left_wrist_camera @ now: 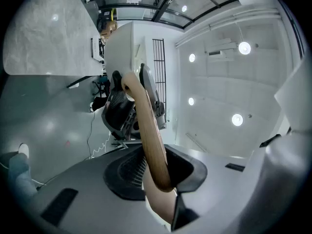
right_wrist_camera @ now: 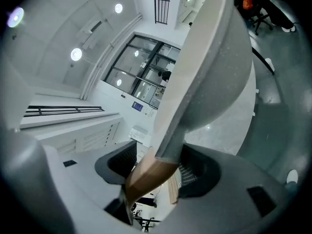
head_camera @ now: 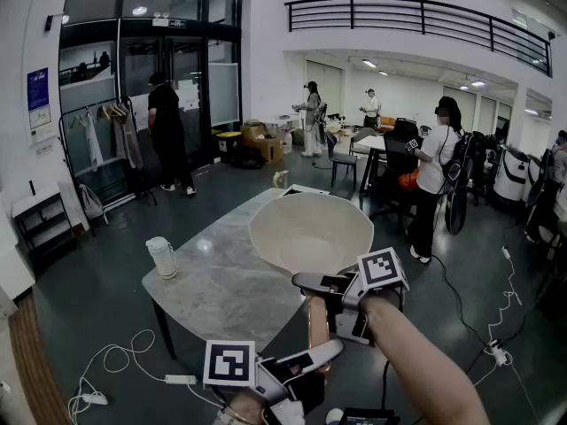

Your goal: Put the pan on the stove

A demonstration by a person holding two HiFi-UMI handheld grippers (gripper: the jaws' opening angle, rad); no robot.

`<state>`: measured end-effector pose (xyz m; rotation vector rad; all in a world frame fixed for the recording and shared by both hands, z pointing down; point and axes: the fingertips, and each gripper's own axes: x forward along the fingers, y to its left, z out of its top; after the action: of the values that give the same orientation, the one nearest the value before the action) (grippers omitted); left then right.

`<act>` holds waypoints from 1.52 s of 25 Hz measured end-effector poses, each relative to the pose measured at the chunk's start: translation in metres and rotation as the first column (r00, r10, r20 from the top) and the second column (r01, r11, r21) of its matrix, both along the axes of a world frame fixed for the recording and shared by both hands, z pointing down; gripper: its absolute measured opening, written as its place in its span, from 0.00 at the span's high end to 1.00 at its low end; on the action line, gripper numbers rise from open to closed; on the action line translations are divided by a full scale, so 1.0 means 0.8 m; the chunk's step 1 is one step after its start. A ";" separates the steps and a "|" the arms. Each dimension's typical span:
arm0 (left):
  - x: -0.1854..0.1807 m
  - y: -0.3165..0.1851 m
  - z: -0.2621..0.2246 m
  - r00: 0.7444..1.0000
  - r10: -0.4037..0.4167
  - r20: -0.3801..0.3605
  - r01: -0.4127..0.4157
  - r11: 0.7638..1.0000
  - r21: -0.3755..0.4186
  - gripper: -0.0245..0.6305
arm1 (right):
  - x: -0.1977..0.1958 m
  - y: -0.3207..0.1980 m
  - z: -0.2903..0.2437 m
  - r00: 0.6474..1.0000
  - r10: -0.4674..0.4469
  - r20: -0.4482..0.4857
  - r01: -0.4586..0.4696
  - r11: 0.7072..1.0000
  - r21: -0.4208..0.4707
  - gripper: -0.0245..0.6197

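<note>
A cream pan point(head_camera: 310, 233) with a wooden handle point(head_camera: 316, 321) hangs above the marble table point(head_camera: 221, 273), held by both grippers. My right gripper point(head_camera: 323, 286) is shut on the handle close to the bowl. In the right gripper view its jaws point(right_wrist_camera: 156, 172) enclose the spot where the wood meets the pan's grey neck, with the pan point(right_wrist_camera: 214, 72) tilted above. My left gripper point(head_camera: 306, 361) is shut on the handle's near end; in the left gripper view the handle point(left_wrist_camera: 148, 135) runs up from between the pads. A dark flat slab point(head_camera: 297, 189) at the table's far end is mostly hidden behind the pan.
A white jug point(head_camera: 162, 257) stands on the table's left corner. White cables and a power strip point(head_camera: 124, 366) lie on the floor left of the table. Several people, a chair point(head_camera: 344, 162) and desks fill the room beyond.
</note>
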<state>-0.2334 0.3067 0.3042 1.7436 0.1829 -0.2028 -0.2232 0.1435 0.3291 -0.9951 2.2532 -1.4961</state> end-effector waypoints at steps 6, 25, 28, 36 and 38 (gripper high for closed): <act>-0.001 0.004 0.006 1.000 0.008 0.013 -0.008 1.000 -0.006 0.80 | -0.002 0.004 0.010 1.000 0.000 0.017 0.000 1.000 -0.016 0.56; 0.086 -0.066 0.003 0.999 -0.017 0.045 0.017 1.000 0.002 0.79 | 0.079 -0.065 0.016 0.999 -0.029 0.041 0.030 0.999 -0.044 0.56; 0.119 -0.087 0.003 0.998 -0.034 0.044 0.035 0.999 -0.006 0.79 | 0.108 -0.086 0.018 0.998 -0.048 0.045 0.050 0.998 -0.050 0.56; 0.213 -0.134 0.002 0.995 -0.101 0.026 0.102 0.994 -0.036 0.79 | 0.191 -0.132 0.022 0.994 -0.103 0.025 0.105 0.992 -0.073 0.55; 0.233 -0.142 0.001 0.993 -0.118 0.021 0.118 0.992 -0.035 0.79 | 0.208 -0.140 0.021 0.992 -0.121 0.020 0.122 0.990 -0.077 0.55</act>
<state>-0.0473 0.1934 0.3046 1.7215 0.0621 -0.2743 -0.0571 0.0319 0.3459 -0.8779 2.2976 -1.6475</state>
